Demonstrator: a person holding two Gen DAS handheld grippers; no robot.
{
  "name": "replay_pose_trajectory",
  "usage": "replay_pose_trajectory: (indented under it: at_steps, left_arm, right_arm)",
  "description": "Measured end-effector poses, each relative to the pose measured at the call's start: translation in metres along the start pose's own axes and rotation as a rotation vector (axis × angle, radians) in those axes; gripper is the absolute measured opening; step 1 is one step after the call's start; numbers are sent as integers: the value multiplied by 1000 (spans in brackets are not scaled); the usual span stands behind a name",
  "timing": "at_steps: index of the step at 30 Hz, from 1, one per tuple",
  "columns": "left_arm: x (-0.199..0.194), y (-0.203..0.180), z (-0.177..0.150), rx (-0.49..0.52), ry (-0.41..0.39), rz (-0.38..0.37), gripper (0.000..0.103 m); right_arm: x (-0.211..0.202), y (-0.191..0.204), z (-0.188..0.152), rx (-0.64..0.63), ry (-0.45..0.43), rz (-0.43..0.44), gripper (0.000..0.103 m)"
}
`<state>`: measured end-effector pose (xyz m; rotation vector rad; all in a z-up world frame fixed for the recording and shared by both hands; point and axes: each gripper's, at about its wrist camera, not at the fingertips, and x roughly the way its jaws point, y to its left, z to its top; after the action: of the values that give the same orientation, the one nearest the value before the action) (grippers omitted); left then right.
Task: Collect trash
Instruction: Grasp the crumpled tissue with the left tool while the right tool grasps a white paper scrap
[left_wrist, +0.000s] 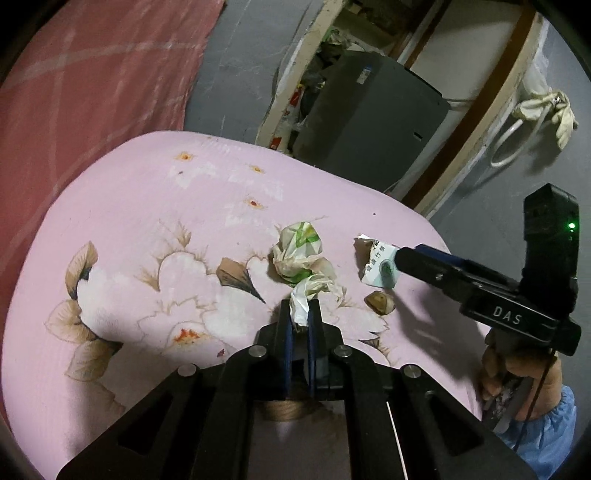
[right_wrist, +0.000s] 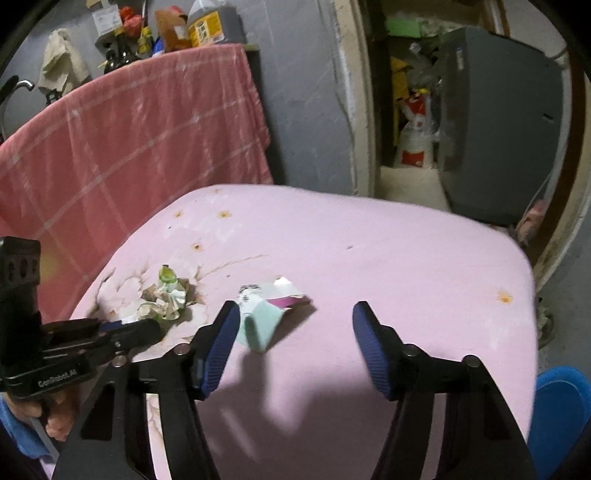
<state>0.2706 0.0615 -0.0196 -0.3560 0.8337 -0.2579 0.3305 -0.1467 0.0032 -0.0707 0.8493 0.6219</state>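
A crumpled white, green and beige wrapper (left_wrist: 299, 251) lies on the pink flowered cloth (left_wrist: 147, 221). My left gripper (left_wrist: 300, 314) is shut on the wrapper's near twisted tail. To the right lies a torn mint-green carton piece (left_wrist: 376, 267), with a small brown scrap (left_wrist: 379, 302) just in front of it. In the right wrist view my right gripper (right_wrist: 295, 332) stands open; the carton piece (right_wrist: 262, 321) rests on the cloth beside its left finger (right_wrist: 221, 339), and no pad presses on it. The wrapper (right_wrist: 166, 299) and the left gripper (right_wrist: 153, 326) show at the left there.
A red checked cloth (right_wrist: 129, 147) hangs behind the pink surface at the left. A grey box (left_wrist: 369, 110) and bags stand in a doorway beyond the far edge. A hand in a blue sleeve (left_wrist: 517, 376) holds the right gripper (left_wrist: 402, 258). The pink surface drops off at the right (right_wrist: 528, 280).
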Motion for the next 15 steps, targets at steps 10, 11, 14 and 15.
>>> replay_pose_trajectory:
  at_steps: [10,11,14,15]
  left_arm:
    - [0,4,1,-9,1,-14,4]
    - [0,6,0,-10,1,-16,4]
    - [-1,7,0,-15,0,-21,4]
    - [-1,8,0,-16,0,-22,4]
  right_arm:
    - [12,6,-6,8,53,81,16]
    - [10,5,-8,16,46,85,15]
    - [2,-2,-11,44,14,68,13]
    - [-1,-4,-11,52,3,62,12]
